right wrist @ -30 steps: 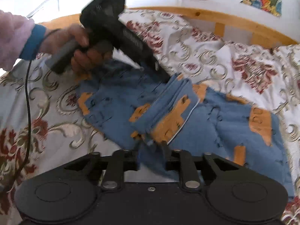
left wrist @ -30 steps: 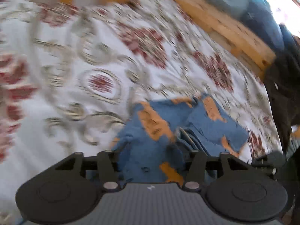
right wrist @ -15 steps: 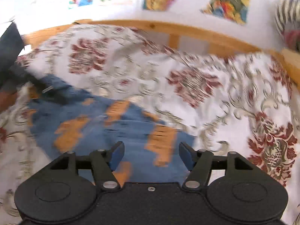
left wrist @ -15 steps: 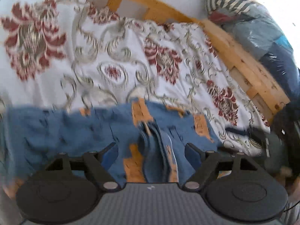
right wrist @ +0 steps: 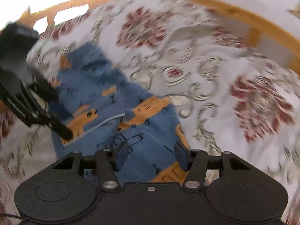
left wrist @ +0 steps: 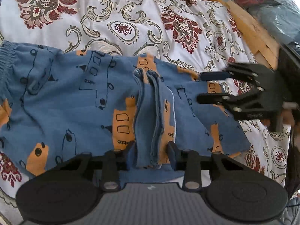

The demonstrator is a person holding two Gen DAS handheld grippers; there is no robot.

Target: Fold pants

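Closest in, the left gripper (left wrist: 150,155) has its jaws coming together around a bunched ridge of cloth, the doubled hems of the pants (left wrist: 78,101), and the pads look just about on the fabric, so call it a pinch forming rather than a sure hold. The pants lie spread across the middle of the bedspread (left wrist: 120,20), blue with orange patches, the elastic waistband out toward the bed's left side. Over on the right, the right gripper (right wrist: 151,156) hangs above a trouser leg with its jaws narrowing but nothing pressed between them; cloth lies beneath the gap, not in it. The risks from here, as I judge them: the left pinch may catch only the top layers of that ridge, and a lift would let the lower layers slide out and skew the fold. The right side's view is smeared, so a hasty close there could snag the bedspread along with the leg. Farther back runs the wooden bed frame (left wrist: 249,28), with bundled fabric (left wrist: 270,1) beyond it. No containers in sight, so nothing to report inside any.
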